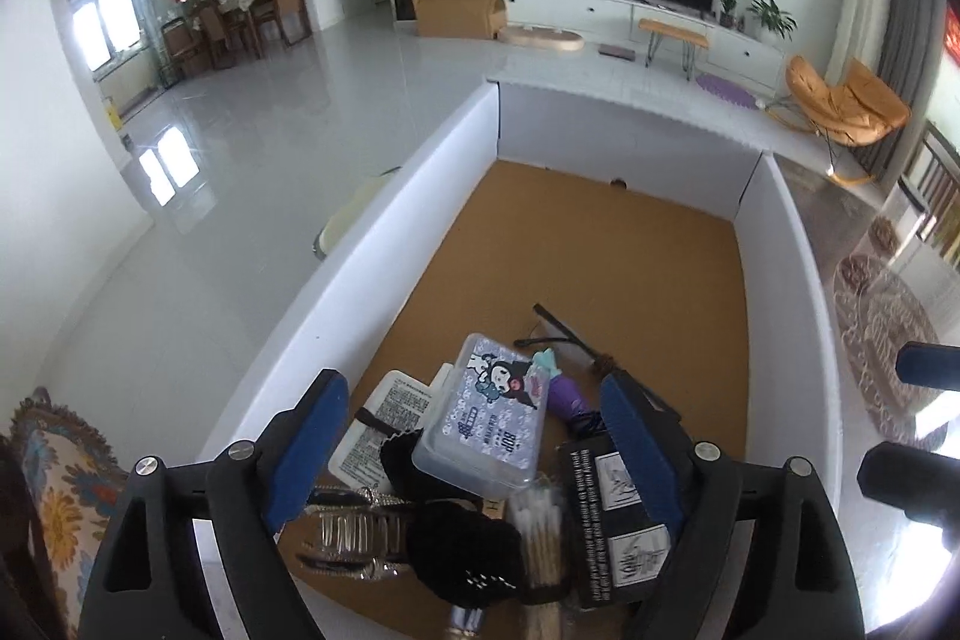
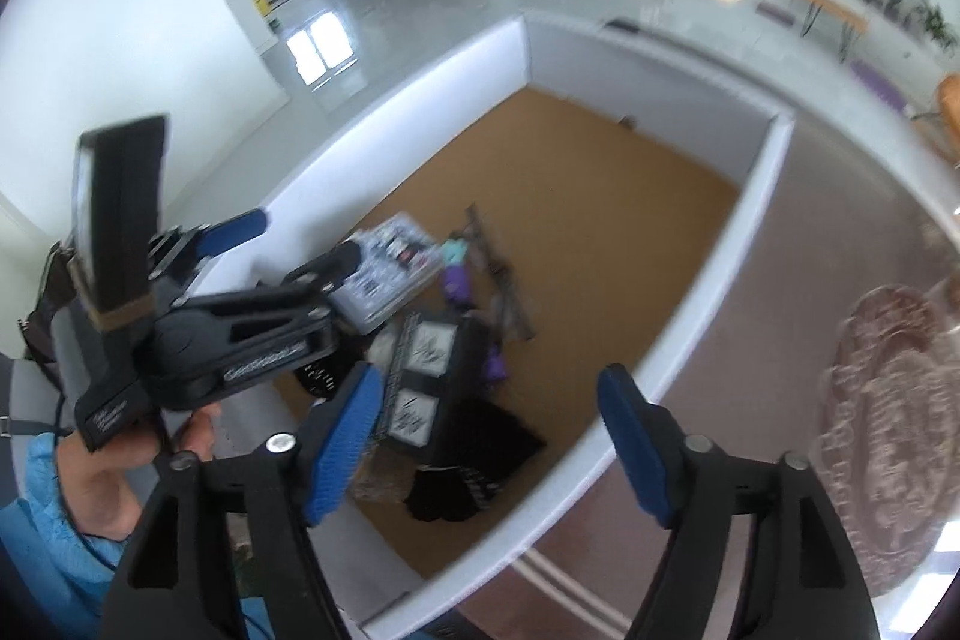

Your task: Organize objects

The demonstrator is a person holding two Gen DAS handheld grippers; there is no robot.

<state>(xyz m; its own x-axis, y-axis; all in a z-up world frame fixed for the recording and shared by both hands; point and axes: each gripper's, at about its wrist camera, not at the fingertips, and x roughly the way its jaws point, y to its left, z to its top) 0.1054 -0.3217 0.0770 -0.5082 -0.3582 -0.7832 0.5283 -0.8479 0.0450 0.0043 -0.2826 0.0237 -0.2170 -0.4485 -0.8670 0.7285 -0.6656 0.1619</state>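
One white-walled box (image 1: 420, 196) with a brown cardboard-like floor sat on the pale tiled floor, and all the small things lay heaped at its near end. Counted from left to right in the left wrist view: one white printed packet (image 1: 384, 418), one clear hair claw (image 1: 351, 544), one black fuzzy item (image 1: 462, 544), one translucent plastic case (image 1: 489, 412) with a cartoon figure on its lid, one bundle of cotton swabs (image 1: 543, 526), one purple folded object (image 1: 570, 397), one black box (image 1: 618, 508) with white diagram labels, and one thin dark stick (image 1: 561, 325) lying further back. The case was rectangular with rounded corners and rested tilted on top of the packet.

Two grippers were in view. The left gripper (image 1: 474, 466) hung over the pile with its blue ribbed pads spread wide, nothing pressed between them. The right gripper (image 2: 498, 448) stood wide as well, empty, above the near right wall of the box. In the right wrist view, a hand (image 2: 114, 472) in a light blue sleeve held the left gripper's handle.
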